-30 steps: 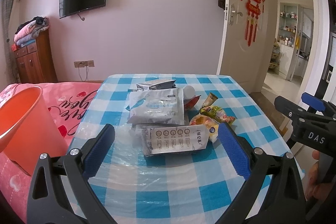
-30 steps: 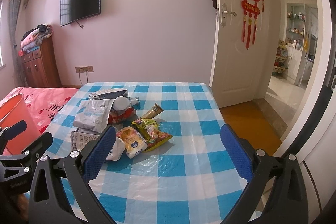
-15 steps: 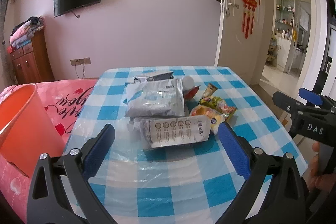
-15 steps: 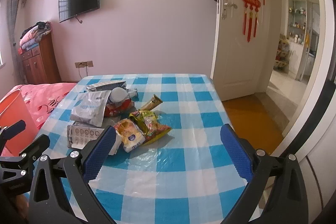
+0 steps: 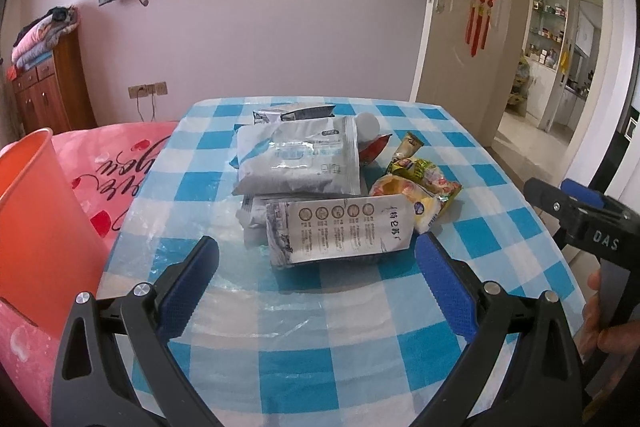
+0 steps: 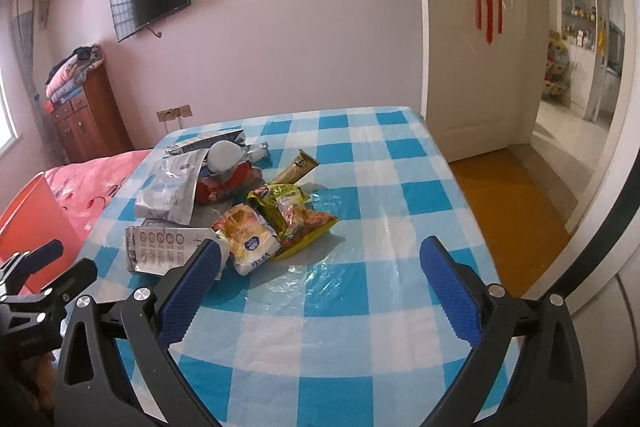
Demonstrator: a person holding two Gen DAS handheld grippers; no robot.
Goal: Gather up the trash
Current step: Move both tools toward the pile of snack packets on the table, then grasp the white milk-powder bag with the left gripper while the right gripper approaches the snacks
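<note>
Left tool [image 5: 316, 267]: jaws spread wide, nothing between them, held low over the near part of the worktop [image 5: 320, 367] and facing the trash pile. Right tool [image 6: 320, 267]: jaws likewise spread wide and empty, held above the worktop to the right of the pile; in the left wrist view its black body shows at the right edge with a hand [image 5: 604, 319] gripping the handle.

Worktop: blue-and-white checked cloth under clear plastic film.

Trash, all gathered on the middle of the worktop:
- silver packet with printed round icons [image 5: 340, 227], lying nearest the left tool, just ahead of its pads
- large grey-white pouch [image 5: 296, 163] behind it, resting partly on other wrappers
- dark-and-silver pouch [image 5: 296, 113] at the far end of the pile
- red wrapper [image 6: 224, 183] with a white round item [image 6: 224, 153] on it
- orange-yellow snack bag [image 6: 250, 239], touching the silver packet
- yellow-green wrapper [image 6: 296, 215] just right of the snack bag
- slim brown stick packet [image 6: 298, 167] beyond it

Orange bin [image 5: 36, 227]: off the worktop's left edge, beside a pink bed cover [image 5: 116, 163]; its contents cannot be seen
</note>
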